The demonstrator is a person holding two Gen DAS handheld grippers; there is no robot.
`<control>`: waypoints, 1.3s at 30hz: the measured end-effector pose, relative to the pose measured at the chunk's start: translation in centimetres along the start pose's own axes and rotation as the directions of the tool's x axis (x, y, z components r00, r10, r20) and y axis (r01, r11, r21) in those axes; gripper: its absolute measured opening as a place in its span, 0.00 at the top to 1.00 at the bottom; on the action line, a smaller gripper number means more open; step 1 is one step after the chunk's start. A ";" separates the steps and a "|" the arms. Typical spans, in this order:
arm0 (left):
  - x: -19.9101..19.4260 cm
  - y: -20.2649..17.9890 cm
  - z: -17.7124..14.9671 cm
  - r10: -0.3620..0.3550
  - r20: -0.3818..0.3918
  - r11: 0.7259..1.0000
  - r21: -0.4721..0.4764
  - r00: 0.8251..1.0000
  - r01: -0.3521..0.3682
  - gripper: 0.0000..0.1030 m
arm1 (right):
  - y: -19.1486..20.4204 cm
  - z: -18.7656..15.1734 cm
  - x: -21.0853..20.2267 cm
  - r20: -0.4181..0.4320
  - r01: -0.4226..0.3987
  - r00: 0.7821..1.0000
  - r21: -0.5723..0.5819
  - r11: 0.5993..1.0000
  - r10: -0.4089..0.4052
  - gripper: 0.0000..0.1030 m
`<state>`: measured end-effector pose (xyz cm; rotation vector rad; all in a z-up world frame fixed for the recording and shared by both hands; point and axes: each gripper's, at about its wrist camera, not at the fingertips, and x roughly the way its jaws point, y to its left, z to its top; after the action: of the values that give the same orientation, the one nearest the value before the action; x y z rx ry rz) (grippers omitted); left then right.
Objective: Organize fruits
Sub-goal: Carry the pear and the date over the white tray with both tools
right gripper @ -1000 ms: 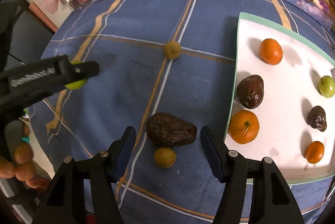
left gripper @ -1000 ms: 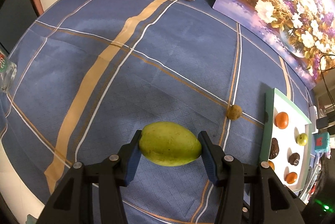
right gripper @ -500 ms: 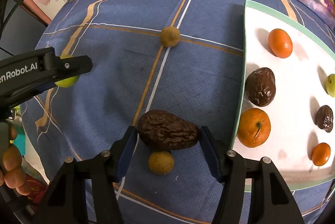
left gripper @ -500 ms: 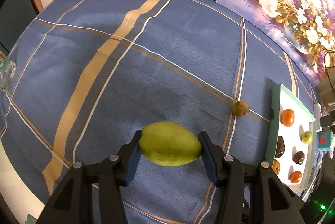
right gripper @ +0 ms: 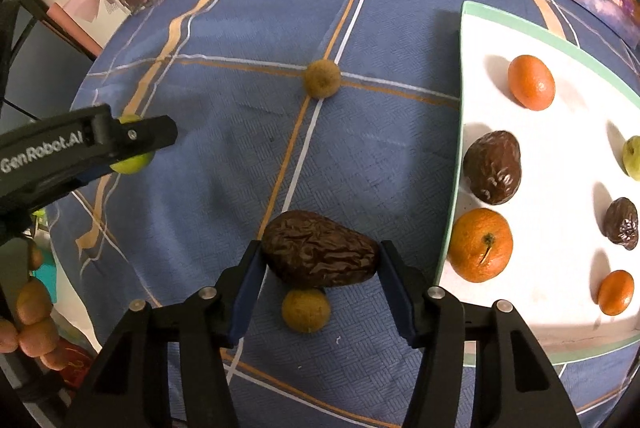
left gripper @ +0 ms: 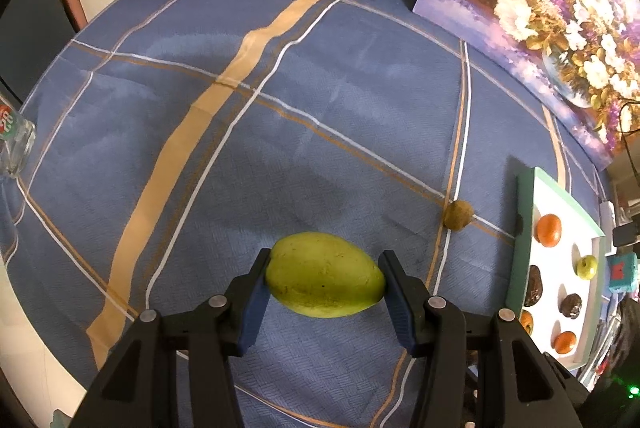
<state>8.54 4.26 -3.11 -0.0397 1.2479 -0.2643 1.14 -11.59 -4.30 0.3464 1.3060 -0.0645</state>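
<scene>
The left gripper (left gripper: 325,278) clamps a green mango (left gripper: 324,275) above the worktop (left gripper: 280,99). The right gripper (right gripper: 320,262) is closing, its pads touching a wrinkled brown fruit (right gripper: 320,249) beside the tray (right gripper: 460,27).

The wide middle of the blue plaid tablecloth (left gripper: 320,99) lies bare, giving open passage between the table's far edge and the near side. One small round brown fruit (right gripper: 322,79) sits alone on that open stretch. A second small brown round fruit (right gripper: 306,310) lies just beside the wrinkled dark brown fruit (right gripper: 320,250). The white green-rimmed tray (right gripper: 560,99) blocks the right side; between its oranges and dark fruits white gaps show.
</scene>
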 end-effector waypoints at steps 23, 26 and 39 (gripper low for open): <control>-2.7 -7.3 -0.8 -0.078 0.074 0.975 0.212 0.994 0.061 0.46 | -9.4 0.2 -7.6 0.201 0.086 0.969 0.281 0.956 -0.146 0.43; -2.5 -9.6 -1.5 -0.104 0.056 0.959 0.269 0.993 0.085 0.46 | -12.3 -0.2 -8.3 0.202 0.102 0.962 0.355 0.929 -0.183 0.43; 0.6 -18.2 -1.3 -0.116 0.033 0.895 0.436 0.993 0.090 0.46 | -18.4 0.2 -9.8 0.216 0.148 0.941 0.430 0.891 -0.260 0.43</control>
<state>4.27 -13.31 -0.97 0.2714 1.1065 -0.6267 -5.75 -30.54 1.15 0.5344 1.0473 -0.5558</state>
